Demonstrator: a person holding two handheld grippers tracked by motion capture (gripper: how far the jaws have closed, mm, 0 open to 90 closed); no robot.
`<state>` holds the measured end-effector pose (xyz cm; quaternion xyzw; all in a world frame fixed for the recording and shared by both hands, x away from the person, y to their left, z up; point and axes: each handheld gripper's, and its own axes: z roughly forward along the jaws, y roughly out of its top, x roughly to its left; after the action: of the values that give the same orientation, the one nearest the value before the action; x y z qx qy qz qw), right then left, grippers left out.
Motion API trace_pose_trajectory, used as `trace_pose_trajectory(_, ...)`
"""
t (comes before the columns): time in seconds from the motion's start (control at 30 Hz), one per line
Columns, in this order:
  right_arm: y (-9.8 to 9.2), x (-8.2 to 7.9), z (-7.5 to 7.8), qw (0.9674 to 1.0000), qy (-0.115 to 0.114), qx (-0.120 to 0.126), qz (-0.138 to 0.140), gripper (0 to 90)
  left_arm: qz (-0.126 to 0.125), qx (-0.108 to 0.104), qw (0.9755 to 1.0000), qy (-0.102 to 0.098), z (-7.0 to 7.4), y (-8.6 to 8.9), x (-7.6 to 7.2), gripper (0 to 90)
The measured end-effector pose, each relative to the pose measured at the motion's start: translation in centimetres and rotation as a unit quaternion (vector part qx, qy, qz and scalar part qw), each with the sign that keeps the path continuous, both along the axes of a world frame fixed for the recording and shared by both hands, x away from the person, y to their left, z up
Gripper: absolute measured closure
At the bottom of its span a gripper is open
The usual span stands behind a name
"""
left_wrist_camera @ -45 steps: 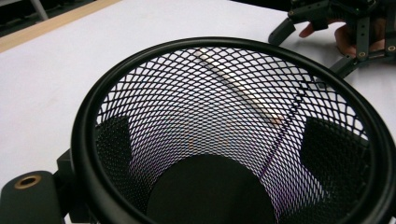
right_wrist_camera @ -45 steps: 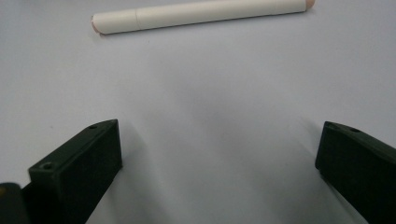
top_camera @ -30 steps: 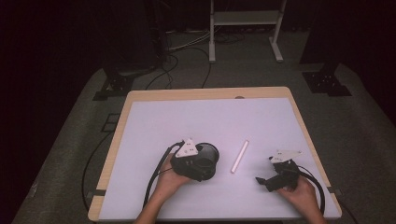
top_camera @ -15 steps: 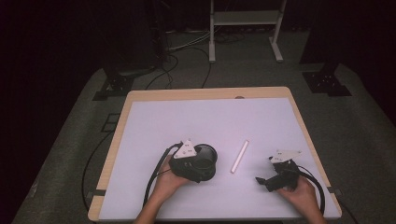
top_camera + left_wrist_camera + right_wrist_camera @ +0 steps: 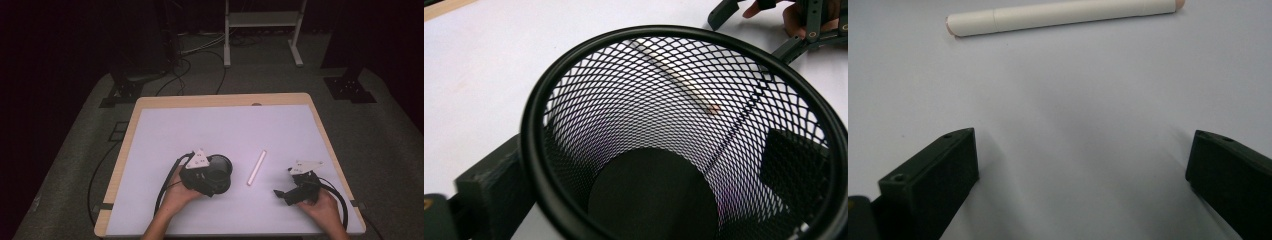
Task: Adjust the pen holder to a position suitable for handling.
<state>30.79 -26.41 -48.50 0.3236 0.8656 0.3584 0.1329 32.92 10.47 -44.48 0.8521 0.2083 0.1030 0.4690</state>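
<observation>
A black wire-mesh cup [image 5: 219, 172] sits toward the near edge of the white tabletop [image 5: 200, 125], left of its middle, pinched by the left gripper [image 5: 202, 177]. In the left gripper view the cup [image 5: 684, 140] is seen from its open mouth down to a solid round black bottom; nothing lies inside it. One of that gripper's black fingers [image 5: 494, 185] presses against the outside of the mesh wall at the left, and the other shows as a dark block through the mesh at the right, so the fingers clamp the cup across its body. Through the far mesh wall a white marker [image 5: 679, 82] is seen lying on the tabletop beyond the cup, not in it. In the high view the marker [image 5: 257, 167] lies flat on the tabletop just to the right of the cup, apart from it, with its length running from the near edge toward the far edge at a slight slant. The right gripper [image 5: 295, 190] is held near the near right corner, to the right of the marker and apart from it. In the right gripper view its fingers [image 5: 933, 175] are spread wide over bare tabletop, holding nothing, with the marker [image 5: 1063, 15] lying crosswise ahead of them.
</observation>
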Motion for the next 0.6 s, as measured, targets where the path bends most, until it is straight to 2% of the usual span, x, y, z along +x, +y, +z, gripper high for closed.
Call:
trace_pose_trajectory(0.3, 0.0, 0.0, 0.0, 1.0000, 0.001, 0.000, -0.001, 0.0, 0.002, 0.007, 1.0000, 0.003, 0.4, 0.7, -0.6, 0.0)
trace_pose_trajectory(0.6, 0.0, 0.0, 0.0, 1.0000, 0.001, 0.000, 0.000, 0.0, 0.010, 0.012, 0.9999, 0.006, 0.2, 2.1, -1.4, 0.0)
